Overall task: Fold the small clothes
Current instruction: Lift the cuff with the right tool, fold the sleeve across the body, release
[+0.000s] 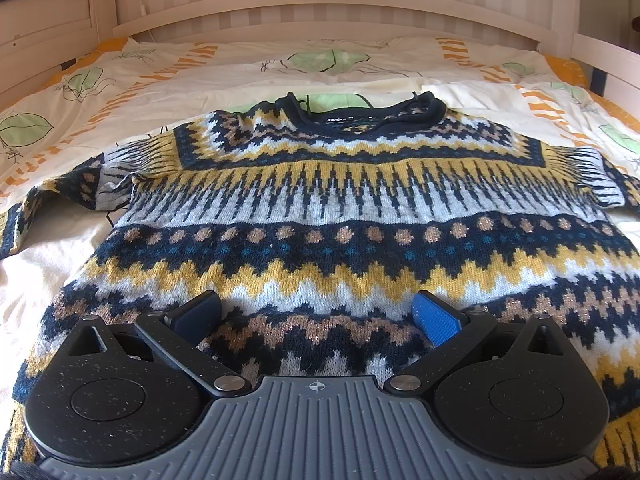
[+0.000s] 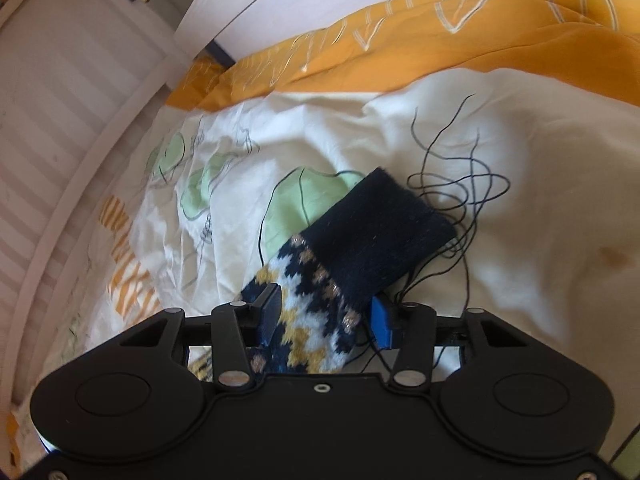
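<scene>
A patterned knit sweater in navy, yellow, white and tan lies flat on the bed, collar at the far end and sleeves spread to both sides. My left gripper is open just above its lower body, and I cannot tell whether its pads touch the knit. In the right wrist view one sleeve with a navy cuff runs between the blue pads of my right gripper. The jaws stand close on both sides of the sleeve and appear to pinch it. Loose dark threads trail from the cuff.
The bed has a cream cover with green leaf and orange stripe prints. A pale wooden headboard stands at the far end. An orange blanket edge and the bed frame border the sleeve side.
</scene>
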A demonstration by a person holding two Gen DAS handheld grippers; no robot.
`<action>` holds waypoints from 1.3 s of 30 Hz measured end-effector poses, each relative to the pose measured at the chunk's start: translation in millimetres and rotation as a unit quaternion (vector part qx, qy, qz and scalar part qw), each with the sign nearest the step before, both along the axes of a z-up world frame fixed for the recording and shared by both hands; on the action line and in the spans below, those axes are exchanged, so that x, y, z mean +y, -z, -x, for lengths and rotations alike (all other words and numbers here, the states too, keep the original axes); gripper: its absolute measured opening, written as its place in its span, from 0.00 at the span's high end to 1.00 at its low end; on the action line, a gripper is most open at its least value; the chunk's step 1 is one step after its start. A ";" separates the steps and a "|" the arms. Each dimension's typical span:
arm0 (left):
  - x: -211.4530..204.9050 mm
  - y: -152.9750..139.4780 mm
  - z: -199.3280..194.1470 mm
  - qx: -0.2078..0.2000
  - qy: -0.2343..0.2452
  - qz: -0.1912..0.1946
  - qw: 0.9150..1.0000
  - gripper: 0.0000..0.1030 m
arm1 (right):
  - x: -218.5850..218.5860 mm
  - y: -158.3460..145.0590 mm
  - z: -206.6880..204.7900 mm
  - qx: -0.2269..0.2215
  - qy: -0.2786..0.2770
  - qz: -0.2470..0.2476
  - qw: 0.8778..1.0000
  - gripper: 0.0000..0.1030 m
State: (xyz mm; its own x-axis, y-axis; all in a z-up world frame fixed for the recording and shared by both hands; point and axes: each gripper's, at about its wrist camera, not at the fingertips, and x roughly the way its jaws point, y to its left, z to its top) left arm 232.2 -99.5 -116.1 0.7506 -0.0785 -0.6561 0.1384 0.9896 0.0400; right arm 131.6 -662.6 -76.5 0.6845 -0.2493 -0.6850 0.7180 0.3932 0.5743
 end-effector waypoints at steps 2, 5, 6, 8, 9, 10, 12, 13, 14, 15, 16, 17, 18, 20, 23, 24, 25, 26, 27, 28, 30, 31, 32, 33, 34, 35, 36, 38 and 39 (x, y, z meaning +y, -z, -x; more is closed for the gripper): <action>0.2 0.0 0.1 0.000 0.000 0.000 1.000 0.00 | -1.1 0.2 1.2 -0.003 0.003 -0.001 1.000 0.46; 0.2 0.0 0.2 0.000 0.000 0.000 1.000 0.00 | -1.5 1.0 1.0 -0.003 0.003 -0.001 1.000 0.49; 0.2 -0.1 -0.1 0.000 0.000 0.000 1.000 0.00 | -1.2 0.8 1.0 -0.003 0.002 0.002 1.000 0.56; 0.3 -0.3 0.1 0.000 0.000 0.000 1.000 0.00 | -1.2 0.0 2.1 -0.003 0.007 0.007 1.000 0.64; 0.4 -0.5 -0.1 0.000 0.000 0.001 1.000 0.00 | -1.0 -0.7 2.7 -0.006 0.009 0.009 1.000 0.71; 0.5 -0.6 -0.1 0.000 0.000 0.001 1.000 0.00 | -0.7 -2.0 3.7 -0.010 0.010 0.013 1.000 0.81; 0.4 -0.5 0.2 0.001 0.000 0.002 1.000 0.00 | 0.4 -7.0 4.2 -0.012 0.011 0.027 0.999 0.84; 0.4 -0.7 0.0 0.001 0.001 0.001 1.000 0.00 | 1.9 -10.6 3.9 -0.014 0.010 0.037 0.999 0.85; 1.0 -0.5 0.0 0.001 0.001 0.002 1.000 0.00 | 3.5 -14.8 2.9 -0.016 0.008 0.045 0.999 0.85; 1.0 -0.6 0.0 0.001 0.001 0.002 1.000 0.00 | 5.0 -19.1 1.4 -0.021 0.005 0.051 0.998 0.85; 1.2 -0.7 0.0 0.001 0.001 0.003 1.000 0.00 | 7.3 -24.1 -0.4 -0.027 -0.001 0.058 0.998 0.85; 1.4 -0.5 0.1 0.002 0.001 0.003 1.000 0.00 | 10.4 -29.9 -2.9 -0.031 -0.009 0.065 0.997 0.86; 1.8 -0.8 -0.2 0.003 0.001 0.004 1.000 0.00 | 14.4 -36.4 -6.1 -0.034 -0.018 0.074 0.996 0.86; 3.1 -2.8 -2.7 0.011 0.005 0.006 1.000 0.00 | 24.5 -50.7 -11.8 -0.048 -0.043 0.094 0.993 0.86; 4.8 -9.0 -9.2 0.032 0.015 0.006 0.999 0.01 | 44.4 -71.1 -23.0 -0.063 -0.084 0.124 0.987 0.87; 6.5 -12.3 -11.1 0.040 0.017 0.009 0.999 0.02 | 52.7 -76.3 -27.5 -0.064 -0.098 0.134 0.984 0.87; 9.5 -16.1 -11.7 0.046 0.017 0.014 0.999 0.04 | 61.8 -80.6 -32.2 -0.063 -0.112 0.142 0.981 0.87; 13.6 -21.0 -12.0 0.047 0.017 0.020 0.999 0.04 | 71.3 -84.0 -37.3 -0.064 -0.127 0.147 0.979 0.87; 18.5 -27.6 -11.8 0.046 0.017 0.024 0.999 0.04 | 81.6 -86.0 -42.5 -0.065 -0.144 0.150 0.976 0.87; 23.4 -33.5 -10.9 0.043 0.017 0.024 0.999 0.04 | 92.4 -88.2 -48.9 -0.064 -0.161 0.155 0.973 0.87; 34.8 -46.5 -10.5 0.039 0.021 0.018 0.999 0.04 | 115.5 -92.5 -62.6 -0.057 -0.192 0.166 0.965 0.87; 41.2 -52.9 -10.6 0.037 0.023 0.014 0.999 0.04 | 128.1 -94.6 -68.9 -0.058 -0.206 0.167 0.962 0.87; 48.1 -59.2 -10.8 0.036 0.026 0.009 0.999 0.04 | 140.0 -96.5 -76.0 -0.063 -0.220 0.164 0.960 0.87; 55.4 -65.1 -11.4 0.035 0.028 0.005 0.999 0.04 | 152.4 -98.2 -82.2 -0.068 -0.234 0.160 0.957 0.87; 63.3 -70.4 -11.8 0.034 0.031 0.001 0.999 0.04 | 165.3 -100.1 -89.3 -0.070 -0.248 0.160 0.953 0.88; 70.6 -74.9 -12.4 0.033 0.032 -0.002 0.999 0.04 | 179.7 -103.7 -96.8 -0.072 -0.263 0.161 0.948 0.88; 78.2 -78.7 -13.0 0.033 0.034 -0.005 0.999 0.04 | 194.4 -107.5 -104.0 -0.076 -0.279 0.164 0.943 0.88; 92.8 -83.4 -14.4 0.031 0.035 -0.008 0.999 0.04 | 225.5 -115.7 -119.3 -0.085 -0.310 0.166 0.932 0.88; 99.9 -83.6 -15.2 0.031 0.032 -0.008 0.999 0.04 | 242.1 -118.2 -126.2 -0.089 -0.325 0.166 0.927 0.88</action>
State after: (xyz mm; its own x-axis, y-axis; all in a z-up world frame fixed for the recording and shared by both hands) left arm 247.4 0.4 -32.5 0.7025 -0.1137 -0.7025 0.2042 0.9778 0.0459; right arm 257.8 -420.6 41.7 0.8586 0.0791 -0.5064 0.1722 0.8860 0.4304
